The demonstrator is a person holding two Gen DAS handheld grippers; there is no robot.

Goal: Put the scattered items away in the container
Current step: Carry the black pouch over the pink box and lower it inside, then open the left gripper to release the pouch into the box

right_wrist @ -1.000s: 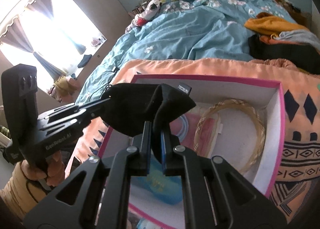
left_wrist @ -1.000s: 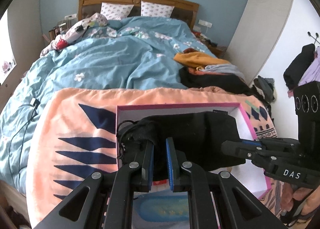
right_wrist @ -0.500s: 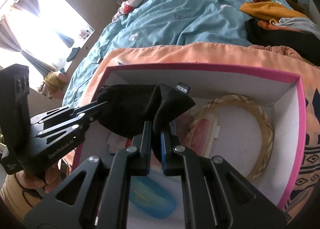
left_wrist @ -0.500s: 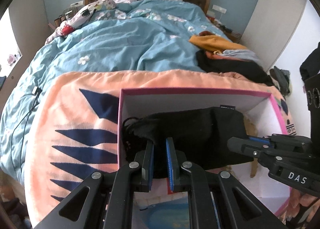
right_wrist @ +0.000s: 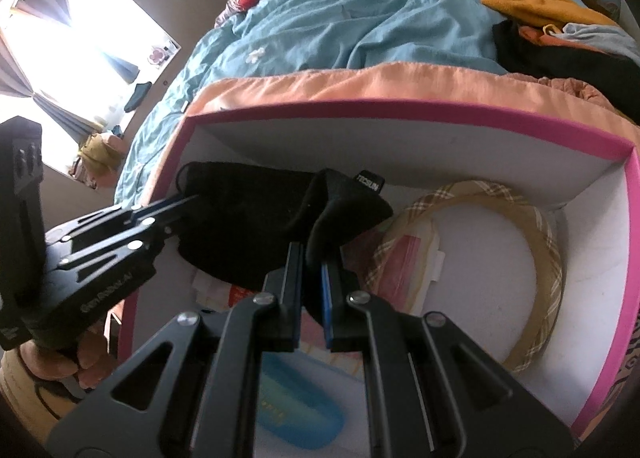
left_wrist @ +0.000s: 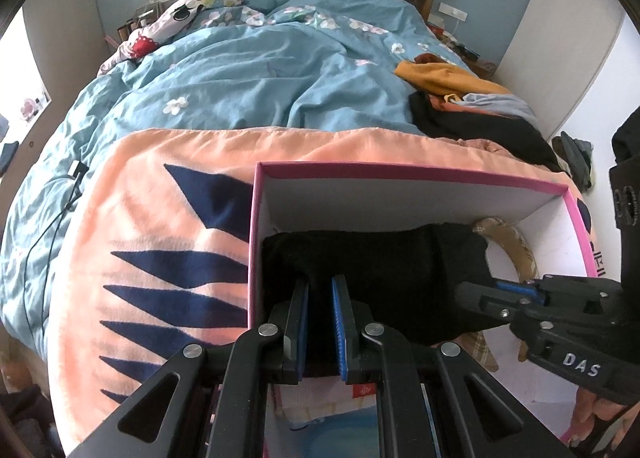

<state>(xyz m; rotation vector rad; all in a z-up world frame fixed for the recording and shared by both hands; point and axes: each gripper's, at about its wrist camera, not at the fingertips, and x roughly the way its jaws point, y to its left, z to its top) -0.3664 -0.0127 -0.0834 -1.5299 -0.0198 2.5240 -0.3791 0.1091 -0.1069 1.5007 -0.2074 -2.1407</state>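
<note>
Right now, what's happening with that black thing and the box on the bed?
A person holds a black fabric pouch stretched between two tools: the left hand-held gripper and the right hand-held gripper are each shut on one end. The pouch hangs inside the pink-rimmed box, above a plaid headband and a blue case, not yet released.

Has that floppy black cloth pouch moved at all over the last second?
Yes. The black cloth pouch, shut in both the left gripper and the right gripper, has sunk below the far wall of the pink-rimmed cardboard box, which it overlapped before.
</note>
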